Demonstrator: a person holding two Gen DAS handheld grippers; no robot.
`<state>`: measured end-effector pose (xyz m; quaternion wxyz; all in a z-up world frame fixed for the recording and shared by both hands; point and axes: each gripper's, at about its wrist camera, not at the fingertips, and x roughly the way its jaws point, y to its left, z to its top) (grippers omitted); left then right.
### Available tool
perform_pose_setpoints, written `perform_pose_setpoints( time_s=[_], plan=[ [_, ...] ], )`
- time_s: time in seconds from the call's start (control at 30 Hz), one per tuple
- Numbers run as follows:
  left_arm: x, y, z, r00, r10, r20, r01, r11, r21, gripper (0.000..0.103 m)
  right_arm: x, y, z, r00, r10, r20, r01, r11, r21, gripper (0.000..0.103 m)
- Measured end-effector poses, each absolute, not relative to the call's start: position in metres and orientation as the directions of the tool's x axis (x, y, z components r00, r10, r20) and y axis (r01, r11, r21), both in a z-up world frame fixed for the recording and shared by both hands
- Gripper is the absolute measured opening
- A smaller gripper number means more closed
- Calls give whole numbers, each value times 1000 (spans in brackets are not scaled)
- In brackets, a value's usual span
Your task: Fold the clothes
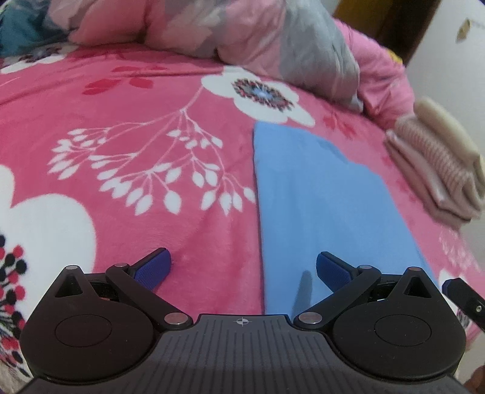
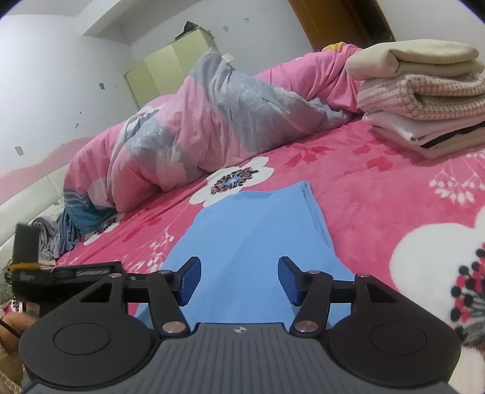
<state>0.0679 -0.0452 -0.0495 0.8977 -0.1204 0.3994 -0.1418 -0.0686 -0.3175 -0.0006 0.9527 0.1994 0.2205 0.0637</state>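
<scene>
Left wrist: folded stack blurred; blue garment near end hidden.

You worked over a bed spread with a pink floral blanket, white blossoms printed across it. A rumpled pink-and-grey duvet lay heaped along its far side. Behind it stood a white wall dotted with small marks, and a pale green wardrobe filled the corner. A brown wooden door frame rose at the upper right.
</scene>
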Motion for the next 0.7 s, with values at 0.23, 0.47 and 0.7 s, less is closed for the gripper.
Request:
perform_pose_setpoints(
  time_s=[0.23, 0.47, 0.7],
  plan=[
    [72, -52, -27, 712, -311, -630, 179, 947, -266, 103, -59, -344, -5, 907, 204, -369, -19, 895, 446, 61],
    [95, -49, -19, 753, -327, -572, 127, 924, -361, 103, -45, -370, 2, 928, 134, -348, 23, 911, 412, 61],
    [119, -55, -16, 789, -350, -504, 204, 924, -322, 103, -26, -399, 15, 922, 52, -384, 98, 928, 361, 60]
  ],
)
